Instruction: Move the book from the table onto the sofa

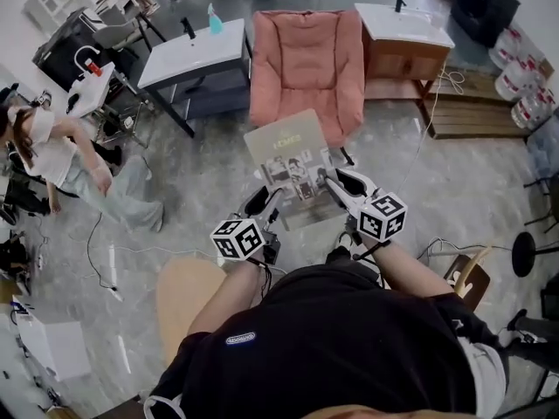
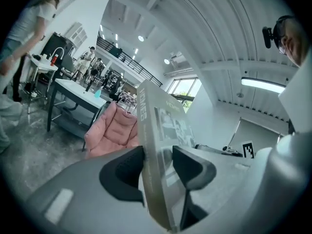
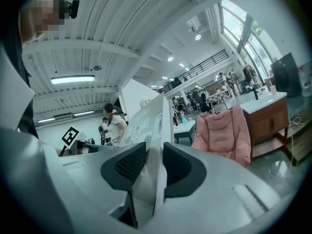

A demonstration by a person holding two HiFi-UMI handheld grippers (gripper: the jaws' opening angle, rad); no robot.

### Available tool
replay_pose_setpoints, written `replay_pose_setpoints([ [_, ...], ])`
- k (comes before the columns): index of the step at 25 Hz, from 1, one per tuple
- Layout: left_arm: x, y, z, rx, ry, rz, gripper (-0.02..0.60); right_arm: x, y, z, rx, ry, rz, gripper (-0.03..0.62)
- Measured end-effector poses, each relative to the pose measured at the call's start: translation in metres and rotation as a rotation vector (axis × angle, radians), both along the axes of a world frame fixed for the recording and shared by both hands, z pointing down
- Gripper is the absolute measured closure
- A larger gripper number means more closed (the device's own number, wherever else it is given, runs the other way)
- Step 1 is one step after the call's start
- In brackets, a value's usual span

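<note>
At the lower centre of the head view, the left gripper and right gripper each pinch a side edge of the book. Their jaws are nearly closed, and the pads clamp the cover. The book hangs cover up above the floor, just short of the sofa at upper centre. This looks like the carry step. Next, I judge, both hands must reach to the seat, lower the book flat and open together.
</note>
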State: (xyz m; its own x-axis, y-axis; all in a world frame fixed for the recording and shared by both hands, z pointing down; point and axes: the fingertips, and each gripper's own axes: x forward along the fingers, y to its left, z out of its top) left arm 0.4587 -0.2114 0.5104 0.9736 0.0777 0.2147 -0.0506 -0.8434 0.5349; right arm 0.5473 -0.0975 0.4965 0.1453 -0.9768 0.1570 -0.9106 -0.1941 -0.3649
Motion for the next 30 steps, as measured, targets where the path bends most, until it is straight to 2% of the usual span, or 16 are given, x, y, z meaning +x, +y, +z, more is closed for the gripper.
replay_pose_setpoints([
  [5,0.112,-0.005,0.004,-0.028,-0.029,-0.003,0.388,0.114,-0.006,-0.002,-0.005,-0.012,-0.021,0.470],
  [7,0.140,-0.004,0.005,-0.032,-0.027,0.003,0.388,0.142,-0.006,0.000,0.001,-0.022,-0.013,0.471],
  [12,0.151,-0.009,0.027,-0.038,-0.031,0.037,0.390,0.148,-0.008,0.019,0.000,-0.013,0.009,0.471],
  [17,0.229,0.009,0.022,-0.048,-0.065,0.053,0.390,0.226,0.012,0.016,0.006,-0.051,0.035,0.473],
  [19,0.249,0.013,0.018,-0.043,-0.073,0.064,0.390,0.245,0.016,0.013,0.007,-0.058,0.045,0.473],
  [30,0.301,-0.015,0.027,-0.045,-0.094,0.091,0.390,0.292,-0.007,0.026,-0.014,-0.083,0.069,0.473],
])
